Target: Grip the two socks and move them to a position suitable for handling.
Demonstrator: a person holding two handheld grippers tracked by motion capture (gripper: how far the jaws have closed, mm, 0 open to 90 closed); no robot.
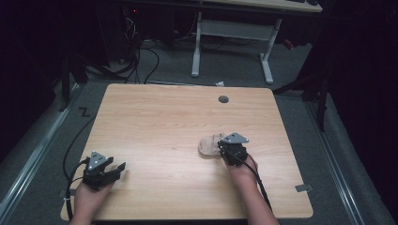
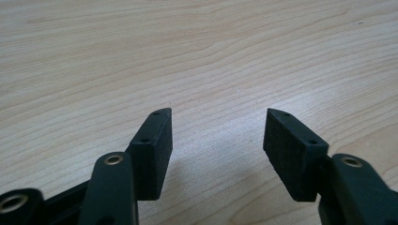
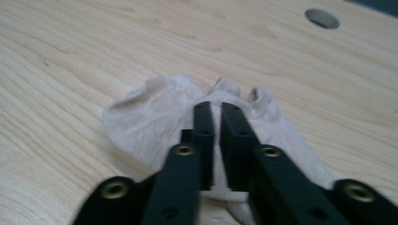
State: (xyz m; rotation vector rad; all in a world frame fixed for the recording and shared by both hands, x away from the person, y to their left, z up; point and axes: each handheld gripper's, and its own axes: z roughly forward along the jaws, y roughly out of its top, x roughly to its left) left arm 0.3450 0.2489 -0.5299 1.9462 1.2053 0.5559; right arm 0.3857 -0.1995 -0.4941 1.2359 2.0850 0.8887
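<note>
Right gripper [image 3: 216, 110] clamped on a fold of pale beige sock [image 3: 141, 117], jaws nearly together with cloth pinched between. Sock [image 1: 209, 144] lying crumpled on the wooden bench [image 1: 155, 126], right of centre. Left gripper [image 2: 217, 119] resting low near the bench's near-left corner, jaws wide apart over bare wood.

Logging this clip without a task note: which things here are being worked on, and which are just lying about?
In play, likely:
- sock, pinched by the right gripper
- left gripper, open over bare table

Lying about:
- grommet hole
- white desk frame and cables on the floor
</note>
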